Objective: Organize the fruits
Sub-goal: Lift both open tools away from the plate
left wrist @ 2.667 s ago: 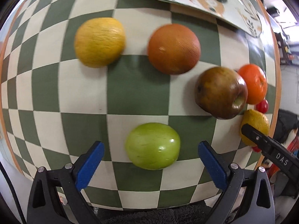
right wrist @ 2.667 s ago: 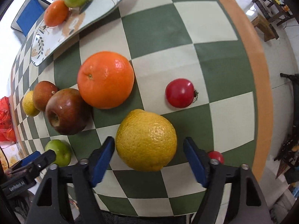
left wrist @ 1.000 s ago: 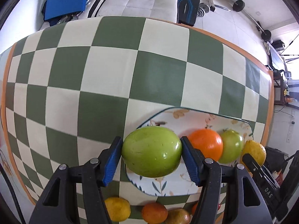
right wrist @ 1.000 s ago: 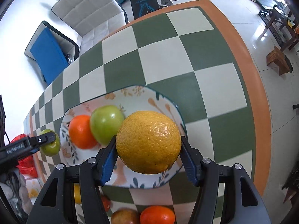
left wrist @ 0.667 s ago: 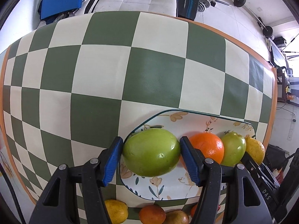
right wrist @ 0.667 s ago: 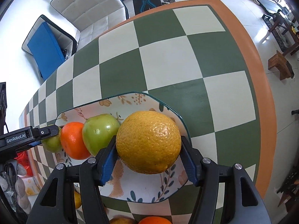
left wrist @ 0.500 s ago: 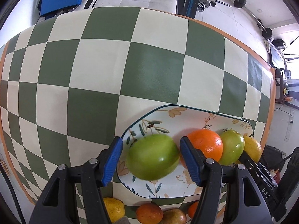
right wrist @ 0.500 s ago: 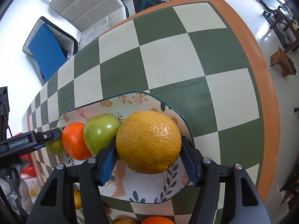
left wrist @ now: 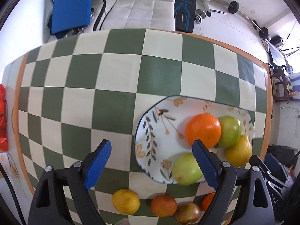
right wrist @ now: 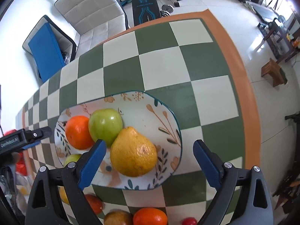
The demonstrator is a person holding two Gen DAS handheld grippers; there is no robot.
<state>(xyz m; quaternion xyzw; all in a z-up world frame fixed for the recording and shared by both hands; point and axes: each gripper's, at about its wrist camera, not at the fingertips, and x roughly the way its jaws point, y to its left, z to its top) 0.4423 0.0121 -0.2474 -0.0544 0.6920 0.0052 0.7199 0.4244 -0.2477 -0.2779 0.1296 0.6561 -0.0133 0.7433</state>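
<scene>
A floral plate (left wrist: 155, 131) on the checkered table holds an orange (left wrist: 202, 130), a green apple (left wrist: 229, 131), a yellow citrus (left wrist: 238, 150) and a second green apple (left wrist: 185, 169) at its near rim. My left gripper (left wrist: 151, 146) hangs above the plate's left edge, its jaws opening with nothing between them. In the right wrist view, the yellow citrus (right wrist: 133, 151) lies on the plate (right wrist: 163, 116) below my right gripper (right wrist: 150, 146). Its jaws are opening too, and the pads stand apart from the fruit. The green apple (right wrist: 105, 124) and orange (right wrist: 77, 132) sit beside the citrus.
Loose fruit lies near the table's front: a yellow citrus (left wrist: 125, 201), a russet orange (left wrist: 163, 205), a brownish apple (left wrist: 187, 213), an orange (right wrist: 150, 216) and a small red fruit (right wrist: 189, 221). Beyond the orange-edged far side stand a sofa (left wrist: 144, 5) and a blue mat (left wrist: 71, 5).
Both grippers have opened. The green apple dropped from the left one onto the plate's near rim and the yellow citrus from the right one onto the plate. The left gripper rose and shifted left.
</scene>
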